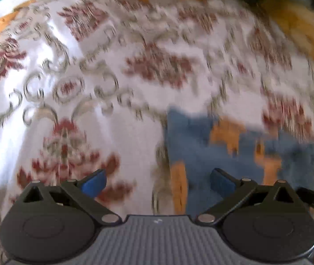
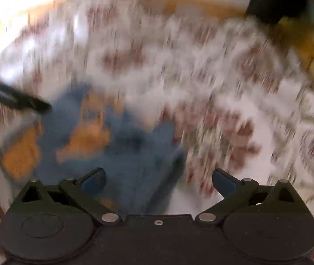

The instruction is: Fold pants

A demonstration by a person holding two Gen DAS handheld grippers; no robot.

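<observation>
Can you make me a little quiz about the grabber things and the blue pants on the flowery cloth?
1. True or false: the left gripper has its fingers closed on the pants.
2. What colour are the patches on the blue pants? A) green B) orange C) pink
3. Fill in: the pants lie on a white cloth printed with red ______.

Key
1. False. The fingers are spread apart with nothing between them, and the right gripper is open as well.
2. B, orange.
3. Flowers. Both views are blurred, so finer detail of the print cannot be told.
</observation>
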